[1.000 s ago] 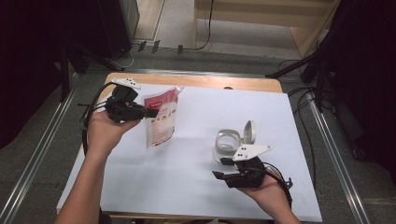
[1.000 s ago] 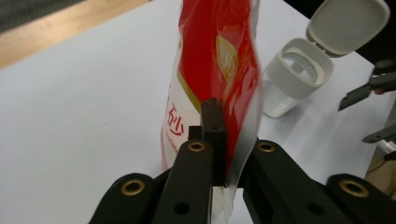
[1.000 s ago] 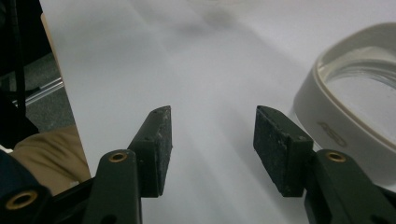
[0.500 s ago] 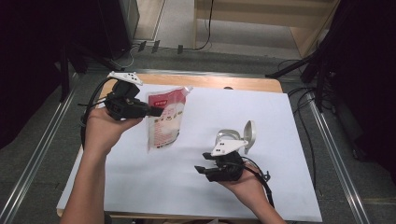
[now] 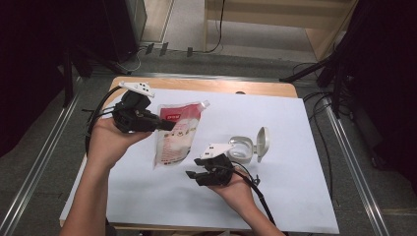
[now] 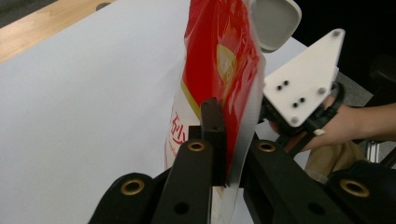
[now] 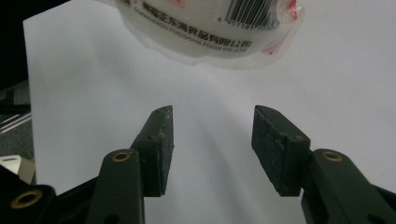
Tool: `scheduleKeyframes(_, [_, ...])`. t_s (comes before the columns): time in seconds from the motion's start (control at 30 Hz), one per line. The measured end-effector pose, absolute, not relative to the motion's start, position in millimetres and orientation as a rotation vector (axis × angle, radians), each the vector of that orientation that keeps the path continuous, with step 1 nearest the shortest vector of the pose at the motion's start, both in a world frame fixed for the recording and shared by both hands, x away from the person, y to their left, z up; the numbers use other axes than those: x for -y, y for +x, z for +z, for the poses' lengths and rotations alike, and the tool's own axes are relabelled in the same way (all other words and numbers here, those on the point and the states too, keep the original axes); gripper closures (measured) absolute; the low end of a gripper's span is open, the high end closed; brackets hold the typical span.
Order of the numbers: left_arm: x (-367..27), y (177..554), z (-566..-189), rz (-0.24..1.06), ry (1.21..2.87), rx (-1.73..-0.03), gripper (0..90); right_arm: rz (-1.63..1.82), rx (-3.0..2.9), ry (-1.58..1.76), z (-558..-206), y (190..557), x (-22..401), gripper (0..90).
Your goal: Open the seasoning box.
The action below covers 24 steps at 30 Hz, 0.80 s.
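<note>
Left hand-held gripper [image 5: 164,125] clamped on red-and-white pouch [image 5: 174,135], left of centre, hanging above white-covered desk [image 5: 295,162]. Right hand-held gripper [image 5: 193,168], lower centre, jaws just closing slightly, parted, nothing between, just under pouch bottom.

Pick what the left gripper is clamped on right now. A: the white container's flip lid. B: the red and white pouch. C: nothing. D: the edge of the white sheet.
B: the left gripper has its jaws pressed shut on the red and white pouch, holding it upright.
</note>
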<state>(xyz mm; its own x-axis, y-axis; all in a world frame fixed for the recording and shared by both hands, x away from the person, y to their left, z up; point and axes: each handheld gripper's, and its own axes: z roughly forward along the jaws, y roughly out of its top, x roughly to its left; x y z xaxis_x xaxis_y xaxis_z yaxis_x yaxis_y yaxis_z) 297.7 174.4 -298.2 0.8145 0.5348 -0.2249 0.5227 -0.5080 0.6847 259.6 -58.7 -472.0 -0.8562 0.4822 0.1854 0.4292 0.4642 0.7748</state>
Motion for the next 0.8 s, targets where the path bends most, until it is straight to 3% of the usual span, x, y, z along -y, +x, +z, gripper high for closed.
scheduleKeyframes(0.8, [-157, 297, -306, -0.159, 2.194, -0.780, 90.0, 1.408, -2.539, 0.780, -507, 278, 49, 51.1])
